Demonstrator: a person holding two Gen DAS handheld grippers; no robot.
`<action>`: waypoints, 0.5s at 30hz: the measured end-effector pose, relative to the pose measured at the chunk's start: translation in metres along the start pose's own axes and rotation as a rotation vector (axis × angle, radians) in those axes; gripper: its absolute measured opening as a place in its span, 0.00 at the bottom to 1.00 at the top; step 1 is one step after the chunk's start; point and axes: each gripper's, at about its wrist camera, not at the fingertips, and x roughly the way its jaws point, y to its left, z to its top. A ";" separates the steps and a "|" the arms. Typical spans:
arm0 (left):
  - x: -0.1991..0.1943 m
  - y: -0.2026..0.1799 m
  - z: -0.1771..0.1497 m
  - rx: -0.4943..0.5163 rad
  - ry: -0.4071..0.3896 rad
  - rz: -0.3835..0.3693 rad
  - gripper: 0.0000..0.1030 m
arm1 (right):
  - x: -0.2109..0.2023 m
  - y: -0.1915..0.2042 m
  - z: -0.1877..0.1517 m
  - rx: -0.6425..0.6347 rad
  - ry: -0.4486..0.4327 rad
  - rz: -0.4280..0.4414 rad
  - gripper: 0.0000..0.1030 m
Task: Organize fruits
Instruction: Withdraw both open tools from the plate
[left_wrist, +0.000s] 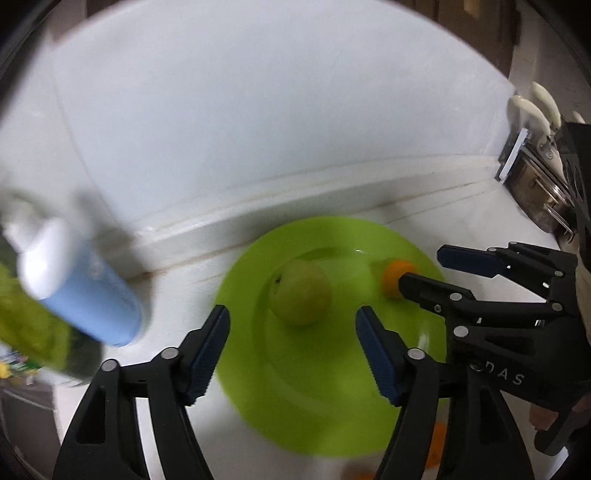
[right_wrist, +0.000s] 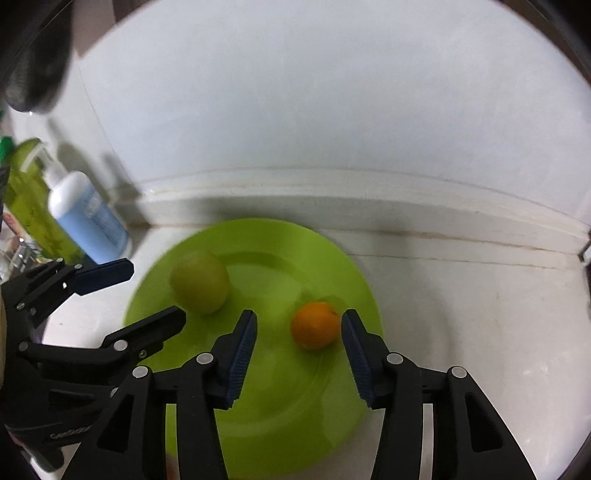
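Both grippers hang over the lime-green plate (right_wrist: 332, 258) with jaws spread and nothing between them. Seen from its own camera, the left gripper (left_wrist: 293, 317) frames the green apple (left_wrist: 301, 292), which sits left of the plate's centre with its stem end turned up and to the left. The right gripper (right_wrist: 299, 321) brackets the small orange (right_wrist: 315, 325) on the right half of the plate, without touching it; the orange is round, with no long axis to speak of, and its dimpled end faces up and right. The two fruits lie well apart. White letters "DAS" show on the right gripper's body in the left view. A blue pump bottle (right_wrist: 88, 218) stands far left beside a green bottle (right_wrist: 33, 199); their labels are too blurred to read. The plate rests on a white counter (right_wrist: 461, 295) against a white wall, with knife handles (left_wrist: 535, 110) at the far right
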 end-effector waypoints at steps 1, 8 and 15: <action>-0.010 -0.003 -0.003 0.003 -0.024 0.013 0.71 | -0.011 0.000 -0.002 -0.003 -0.013 -0.002 0.48; -0.088 0.003 -0.004 -0.035 -0.176 0.104 0.78 | -0.083 0.009 -0.020 0.010 -0.122 -0.012 0.54; -0.153 0.002 -0.025 -0.041 -0.281 0.170 0.83 | -0.126 0.048 -0.043 -0.001 -0.197 -0.022 0.57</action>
